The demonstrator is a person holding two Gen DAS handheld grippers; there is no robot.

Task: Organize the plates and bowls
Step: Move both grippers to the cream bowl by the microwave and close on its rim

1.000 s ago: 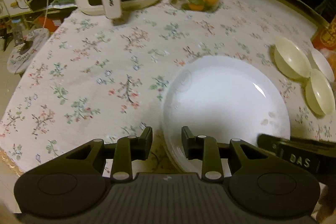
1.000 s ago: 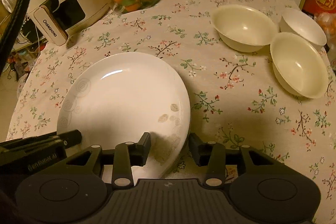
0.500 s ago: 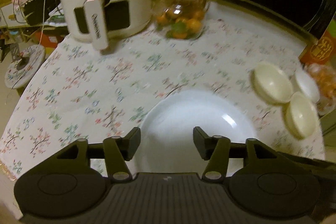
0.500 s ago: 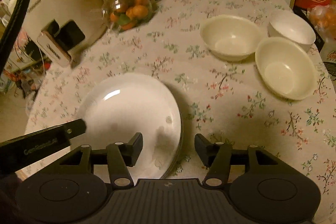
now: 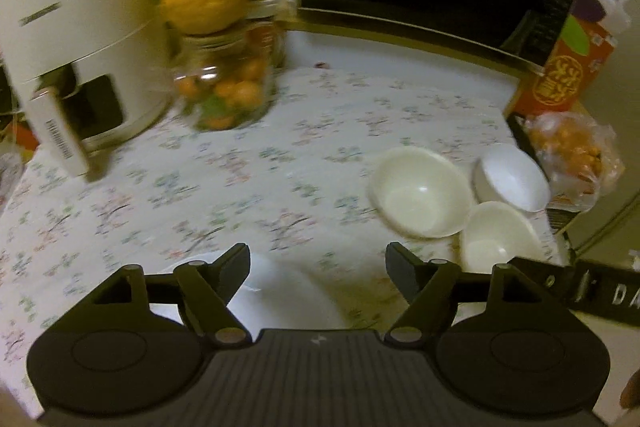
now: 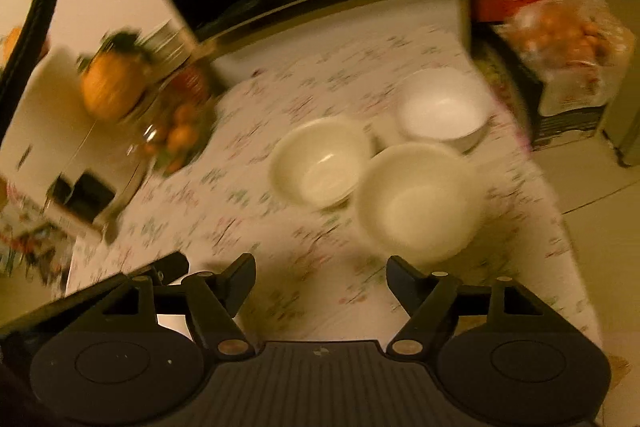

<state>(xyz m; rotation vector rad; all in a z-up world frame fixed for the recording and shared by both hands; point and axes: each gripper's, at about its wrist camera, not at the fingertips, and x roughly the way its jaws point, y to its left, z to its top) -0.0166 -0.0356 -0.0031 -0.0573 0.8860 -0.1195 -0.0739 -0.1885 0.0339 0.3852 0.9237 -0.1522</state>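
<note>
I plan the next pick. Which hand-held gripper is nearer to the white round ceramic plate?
Left. The left hand-held gripper hangs open directly above the white round ceramic plate; the right hand-held gripper is open over bare cloth beside it.

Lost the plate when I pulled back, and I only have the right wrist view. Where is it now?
Observer: The plate lies flat on the tablecloth, low in the left wrist view, right under the left gripper.
Operator: Is the left gripper holding it?
Observer: No. Its jaws have just been opening and stand wide apart above the plate, gripping nothing.
</note>
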